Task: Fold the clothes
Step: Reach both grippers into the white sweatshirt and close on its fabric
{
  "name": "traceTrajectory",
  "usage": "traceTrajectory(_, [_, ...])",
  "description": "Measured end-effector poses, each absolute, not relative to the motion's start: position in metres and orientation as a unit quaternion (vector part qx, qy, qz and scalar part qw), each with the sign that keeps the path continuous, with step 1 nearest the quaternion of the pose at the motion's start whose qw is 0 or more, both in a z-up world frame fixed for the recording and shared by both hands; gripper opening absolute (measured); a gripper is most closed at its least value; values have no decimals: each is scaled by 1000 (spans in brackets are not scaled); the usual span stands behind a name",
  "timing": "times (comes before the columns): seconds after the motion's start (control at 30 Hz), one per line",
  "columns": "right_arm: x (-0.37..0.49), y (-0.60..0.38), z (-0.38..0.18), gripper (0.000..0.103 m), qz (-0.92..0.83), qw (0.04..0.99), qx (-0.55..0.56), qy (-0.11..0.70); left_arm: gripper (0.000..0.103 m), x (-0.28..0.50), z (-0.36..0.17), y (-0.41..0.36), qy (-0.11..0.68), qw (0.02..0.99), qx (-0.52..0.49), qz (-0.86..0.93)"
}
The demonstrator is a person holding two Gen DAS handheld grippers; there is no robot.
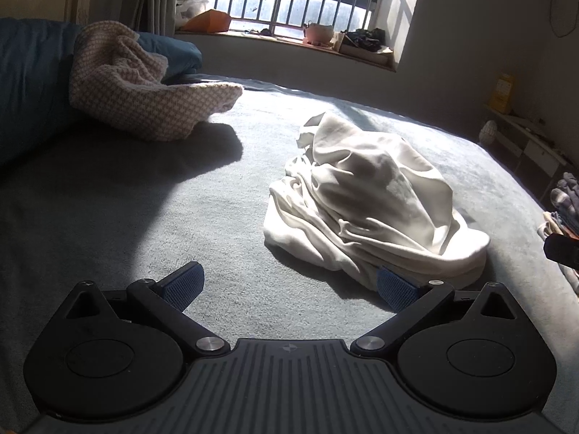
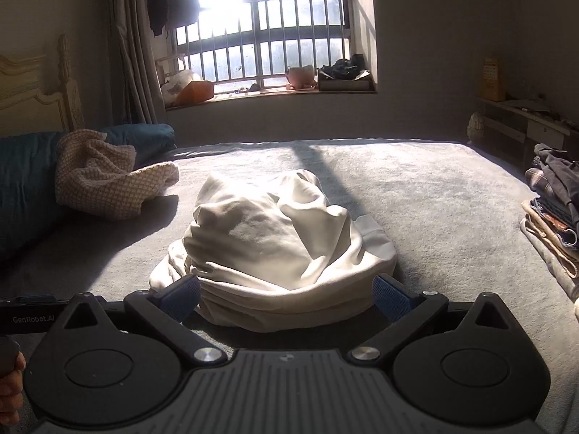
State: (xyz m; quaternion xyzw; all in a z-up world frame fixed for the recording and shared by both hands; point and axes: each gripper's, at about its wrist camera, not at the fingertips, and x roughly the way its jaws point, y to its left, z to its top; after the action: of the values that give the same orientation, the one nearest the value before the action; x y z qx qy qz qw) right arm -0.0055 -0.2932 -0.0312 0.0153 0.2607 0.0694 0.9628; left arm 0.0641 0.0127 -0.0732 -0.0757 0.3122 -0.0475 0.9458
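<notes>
A crumpled white garment point(image 1: 365, 202) lies in a heap on the grey bed point(image 1: 144, 217). My left gripper point(image 1: 289, 285) is open and empty just above the bed, with the heap ahead and to its right; its right fingertip point(image 1: 394, 289) is at the heap's near edge. In the right wrist view the same white garment point(image 2: 275, 249) lies straight ahead. My right gripper point(image 2: 286, 296) is open, with its jaws on either side of the heap's near edge, closed on nothing.
A pink-and-white checked blanket point(image 1: 144, 86) lies at the back left beside blue pillows point(image 1: 29, 83). A stack of folded clothes point(image 2: 553, 209) sits at the bed's right edge. A barred window point(image 2: 267, 50) with a cluttered sill is behind the bed.
</notes>
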Motion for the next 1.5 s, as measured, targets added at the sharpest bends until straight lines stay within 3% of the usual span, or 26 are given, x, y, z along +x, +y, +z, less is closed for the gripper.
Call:
traceTrajectory(0.2, [70, -264, -29, 103, 145, 954, -69, 253, 103, 118, -91, 14, 280, 958, -59, -20])
traceTrajectory(0.5, [214, -186, -50, 103, 205, 926, -115, 297, 97, 179, -132, 3, 320, 944, -53, -60])
traceTrajectory(0.73, [287, -139, -81, 98, 195, 903, -138, 358, 75, 208, -152, -11, 351, 930, -62, -87])
traceTrajectory(0.83, [298, -131, -97, 73, 167, 892, -166, 385, 63, 211, -153, -16, 351, 930, -59, -91])
traceTrajectory(0.9, [298, -136, -101, 45, 154, 893, -161, 391, 50, 211, -152, -19, 348, 931, -58, -95])
traceTrajectory(1.0, [292, -151, -93, 16, 145, 899, -145, 388, 30, 208, -149, -23, 350, 929, -56, -109])
traceTrajectory(1.2, [251, -201, -65, 9, 129, 918, -110, 360, 15, 196, -138, -27, 347, 929, -43, -118])
traceTrajectory(1.5, [150, -297, -16, 8, 115, 940, -36, 320, 13, 139, -114, -19, 316, 937, -25, -149])
